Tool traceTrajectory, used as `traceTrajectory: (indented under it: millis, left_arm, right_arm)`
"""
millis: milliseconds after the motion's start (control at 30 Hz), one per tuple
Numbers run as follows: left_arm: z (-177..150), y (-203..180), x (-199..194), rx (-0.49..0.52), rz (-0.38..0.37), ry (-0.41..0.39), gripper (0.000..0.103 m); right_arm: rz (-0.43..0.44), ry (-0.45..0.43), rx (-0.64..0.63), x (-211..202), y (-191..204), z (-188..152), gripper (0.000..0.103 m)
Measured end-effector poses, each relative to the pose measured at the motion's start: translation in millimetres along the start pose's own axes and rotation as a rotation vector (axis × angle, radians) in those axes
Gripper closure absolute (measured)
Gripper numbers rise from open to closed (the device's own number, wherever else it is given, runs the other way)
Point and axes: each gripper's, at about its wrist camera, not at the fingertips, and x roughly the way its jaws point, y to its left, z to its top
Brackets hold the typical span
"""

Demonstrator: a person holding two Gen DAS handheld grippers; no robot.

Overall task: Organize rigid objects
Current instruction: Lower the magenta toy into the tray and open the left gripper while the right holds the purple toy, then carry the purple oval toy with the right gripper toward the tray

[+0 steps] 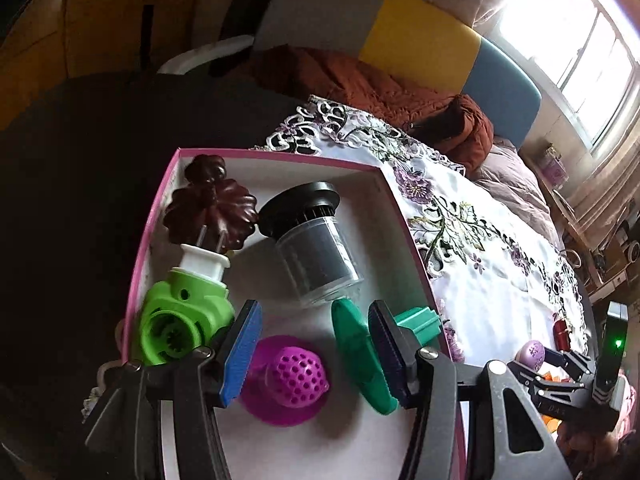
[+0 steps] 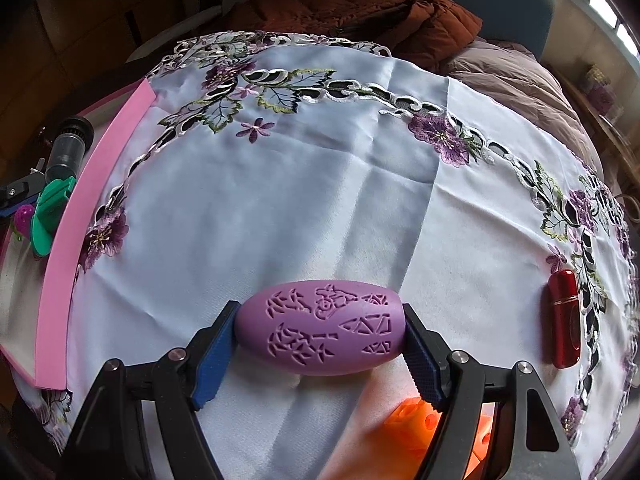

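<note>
My left gripper point(image 1: 316, 350) is open over the pink-rimmed box point(image 1: 276, 155). A teal green disc piece point(image 1: 356, 356) rests against its right finger, not clamped. In the box lie a magenta perforated dome point(image 1: 290, 380), a lime green plug-in piece point(image 1: 180, 320), a dark brown flower-shaped piece point(image 1: 212, 208) and a clear jar with a black lid point(image 1: 316, 256). My right gripper point(image 2: 320, 340) is shut on a purple carved egg point(image 2: 320, 332) just above the white embroidered cloth point(image 2: 300, 180). It also shows in the left wrist view point(image 1: 530, 354).
A red metallic tube point(image 2: 564, 316) lies on the cloth at the right. An orange perforated object point(image 2: 420, 428) sits below the right gripper. The box's pink wall point(image 2: 80, 216) stands at the left. A rust-brown quilt point(image 1: 360, 84) and bedding lie beyond the table.
</note>
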Motion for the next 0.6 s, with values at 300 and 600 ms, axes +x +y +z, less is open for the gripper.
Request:
traceTrajectory:
  millis: [300, 600]
  left_arm:
    - [-19.1, 0.4, -41.8, 0.096, 0.054, -0.075, 0.046]
    - [-47.8, -1.2, -72.1, 0.172, 0.076, -0.098, 0.046]
  right_arm:
    - [0.000, -0.002, 0.005, 0.5, 0.3, -0.1, 0.026]
    - [-0.007, -0.009, -0.004, -0.2, 0.9, -0.7, 0.027]
